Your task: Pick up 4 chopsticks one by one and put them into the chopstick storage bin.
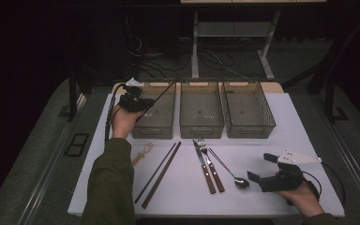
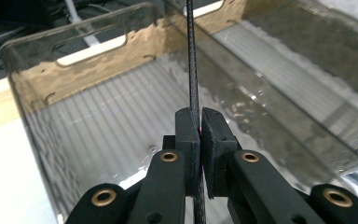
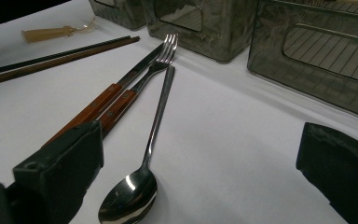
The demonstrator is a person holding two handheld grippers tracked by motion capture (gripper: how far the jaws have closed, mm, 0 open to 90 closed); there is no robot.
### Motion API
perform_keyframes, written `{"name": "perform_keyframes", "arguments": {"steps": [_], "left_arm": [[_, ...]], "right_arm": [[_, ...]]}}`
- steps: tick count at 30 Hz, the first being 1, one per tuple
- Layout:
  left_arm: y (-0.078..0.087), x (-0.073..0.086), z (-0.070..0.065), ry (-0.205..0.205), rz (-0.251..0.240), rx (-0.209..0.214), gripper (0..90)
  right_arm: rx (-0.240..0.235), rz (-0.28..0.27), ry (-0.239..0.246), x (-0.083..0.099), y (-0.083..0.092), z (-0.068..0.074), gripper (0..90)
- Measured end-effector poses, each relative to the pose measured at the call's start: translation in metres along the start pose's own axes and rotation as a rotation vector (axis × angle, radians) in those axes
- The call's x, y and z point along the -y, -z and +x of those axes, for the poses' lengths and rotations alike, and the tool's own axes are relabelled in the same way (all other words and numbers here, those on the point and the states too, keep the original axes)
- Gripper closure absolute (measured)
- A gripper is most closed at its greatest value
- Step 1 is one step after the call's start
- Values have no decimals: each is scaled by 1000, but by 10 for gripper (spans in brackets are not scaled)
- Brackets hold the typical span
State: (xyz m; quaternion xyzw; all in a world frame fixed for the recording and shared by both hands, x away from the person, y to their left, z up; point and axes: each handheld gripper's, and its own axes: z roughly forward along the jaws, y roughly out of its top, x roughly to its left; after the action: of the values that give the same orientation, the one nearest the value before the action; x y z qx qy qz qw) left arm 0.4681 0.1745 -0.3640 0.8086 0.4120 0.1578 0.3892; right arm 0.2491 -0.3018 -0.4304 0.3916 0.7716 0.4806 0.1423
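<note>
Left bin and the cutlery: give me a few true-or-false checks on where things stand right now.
1. The left gripper is shut on a black chopstick. True.
2. That chopstick is over the left bin. True.
3. The right gripper holds the spoon. False: its jaws stand open and the spoon lies on the table.
4. The fork is already in the middle bin. False: it lies on the table beside the knife.

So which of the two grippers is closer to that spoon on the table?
Right. The right gripper rests open just beside the spoon. The left gripper is far off over the left bin, shut on a black chopstick.
</note>
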Motion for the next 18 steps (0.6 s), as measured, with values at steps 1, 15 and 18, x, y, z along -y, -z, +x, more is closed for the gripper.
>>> {"name": "perform_keyframes", "arguments": {"steps": [1, 15, 18], "left_arm": [[-1, 1, 1, 9, 3, -5, 853], [-14, 14, 6, 34, 93, -45, 852], [-16, 15, 6, 41, 104, -49, 852]], "right_arm": [[0, -2, 1, 0, 0, 0, 8], [-3, 2, 5, 0, 0, 0, 8], [-3, 2, 6, 0, 0, 1, 8]]}}
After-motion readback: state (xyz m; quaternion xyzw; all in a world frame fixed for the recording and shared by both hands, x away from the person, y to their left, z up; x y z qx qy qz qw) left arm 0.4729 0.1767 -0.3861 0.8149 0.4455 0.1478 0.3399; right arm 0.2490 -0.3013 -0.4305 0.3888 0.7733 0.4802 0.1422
